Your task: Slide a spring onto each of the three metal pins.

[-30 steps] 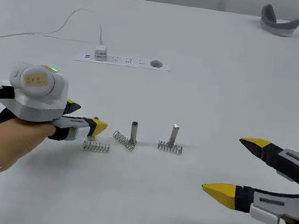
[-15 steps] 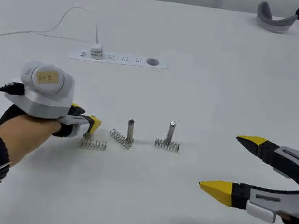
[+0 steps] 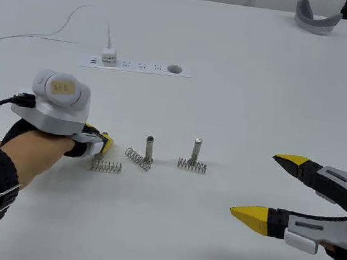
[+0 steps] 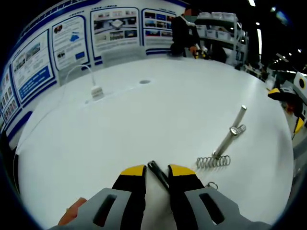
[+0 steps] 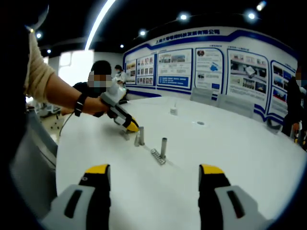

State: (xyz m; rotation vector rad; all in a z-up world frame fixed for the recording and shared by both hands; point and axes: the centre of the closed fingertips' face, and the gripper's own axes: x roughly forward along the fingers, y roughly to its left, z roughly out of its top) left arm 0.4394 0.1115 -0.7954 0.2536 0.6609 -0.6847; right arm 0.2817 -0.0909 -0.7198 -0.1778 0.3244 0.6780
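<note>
Two metal pins (image 3: 149, 147) (image 3: 196, 150) stand upright mid-table. One spring (image 3: 136, 158) leans at the foot of the first pin, another spring (image 3: 192, 165) lies by the second, and a third spring (image 3: 105, 166) lies further left. My left gripper (image 3: 97, 144) is just above that third spring. In the left gripper view its jaws (image 4: 157, 170) are narrowed around a dark third pin (image 4: 158, 173), with the other pins (image 4: 225, 141) and a spring (image 4: 213, 161) beyond. My right gripper (image 3: 264, 187) hovers open at the right, its jaws (image 5: 154, 170) wide apart and facing the pins (image 5: 163, 146).
A white power strip (image 3: 134, 65) with a plug and cable lies behind the pins. A grey curved object (image 3: 316, 14) rests at the far right corner. A person (image 4: 184, 28) stands beyond the table's far side.
My left gripper has settled lower and closer around the leftmost pin. The head camera has shifted a little. The right gripper stays open in nearly the same place.
</note>
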